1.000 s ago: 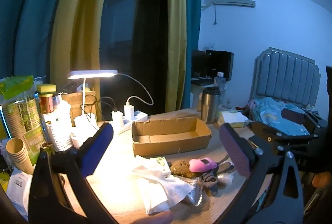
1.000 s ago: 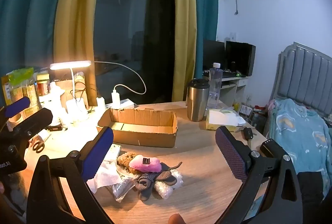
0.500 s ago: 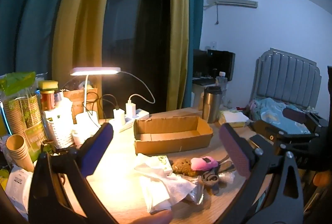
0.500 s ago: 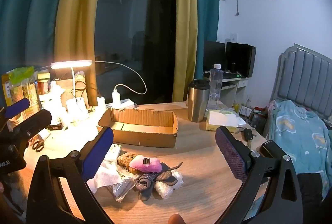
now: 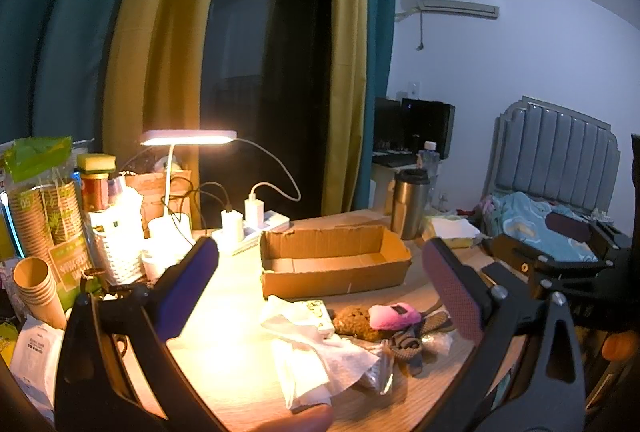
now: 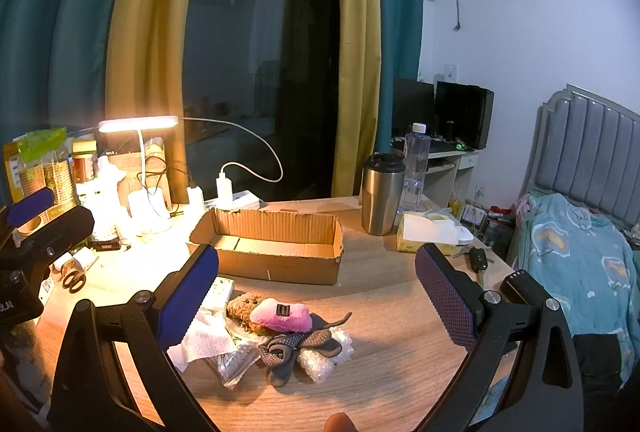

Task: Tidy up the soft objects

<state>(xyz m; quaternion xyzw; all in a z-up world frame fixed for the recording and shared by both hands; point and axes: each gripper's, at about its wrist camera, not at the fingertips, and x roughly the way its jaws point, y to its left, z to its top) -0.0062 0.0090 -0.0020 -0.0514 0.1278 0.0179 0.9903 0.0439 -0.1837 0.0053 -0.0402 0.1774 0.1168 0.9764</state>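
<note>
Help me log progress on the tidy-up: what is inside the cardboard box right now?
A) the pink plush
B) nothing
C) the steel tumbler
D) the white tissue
B: the box shows only its bare floor, while the pink plush and the tissue lie in the pile in front of it and the tumbler stands behind it to the right.

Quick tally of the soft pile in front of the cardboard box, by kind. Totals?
Pink plush toy: 1
Brown plush toy: 1
Grey woven strap: 1
White tissue: 1
Bubble wrap piece: 1
Clear plastic bag: 1
Total: 6
All still lie on the table; the cardboard box is empty.
</note>
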